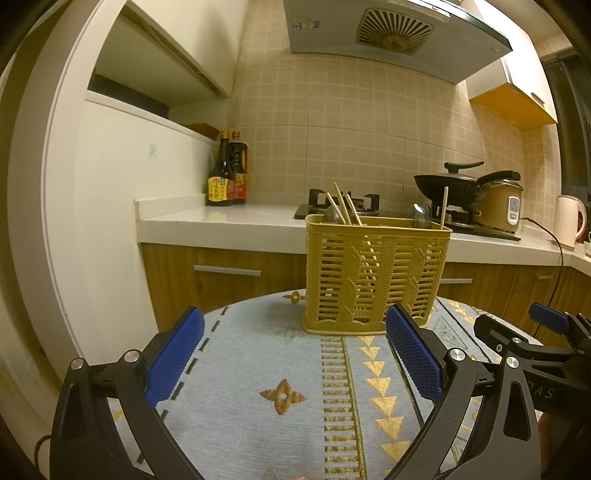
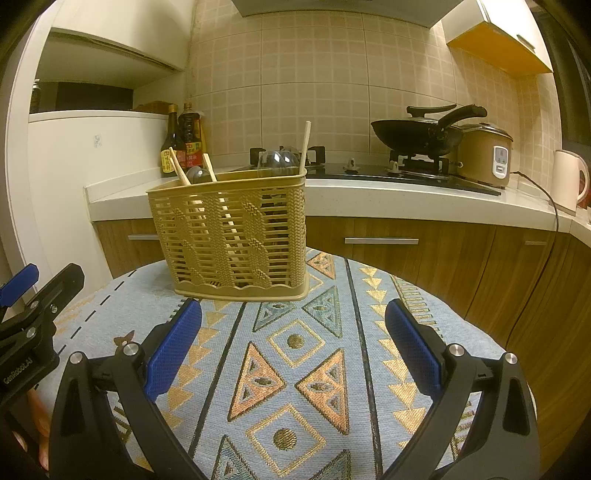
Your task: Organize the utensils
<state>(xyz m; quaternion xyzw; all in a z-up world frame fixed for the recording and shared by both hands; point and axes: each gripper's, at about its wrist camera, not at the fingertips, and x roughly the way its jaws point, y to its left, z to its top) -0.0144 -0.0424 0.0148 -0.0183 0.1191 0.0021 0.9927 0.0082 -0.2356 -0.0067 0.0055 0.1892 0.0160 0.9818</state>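
A tan slatted utensil basket (image 1: 373, 277) (image 2: 232, 236) stands upright at the far side of a patterned blue tablecloth (image 1: 258, 369) (image 2: 295, 350). Wooden chopsticks (image 1: 343, 205) (image 2: 177, 166) and metal spoons (image 1: 421, 216) (image 2: 277, 162) stick out of its top. One lone chopstick (image 1: 444, 206) (image 2: 304, 146) stands at its right end. My left gripper (image 1: 295, 354) is open just short of the basket, nothing between its blue pads. My right gripper (image 2: 293, 350) is also open and empty, nearer the table's right. Each gripper shows at the edge of the other's view.
Behind the table runs a white counter (image 1: 221, 218) with wooden drawers. On it are two sauce bottles (image 1: 227, 173), a gas hob with a black wok (image 2: 417, 134), a rice cooker (image 2: 484, 155) and a white kettle (image 2: 569, 177). A range hood (image 1: 388, 33) hangs above.
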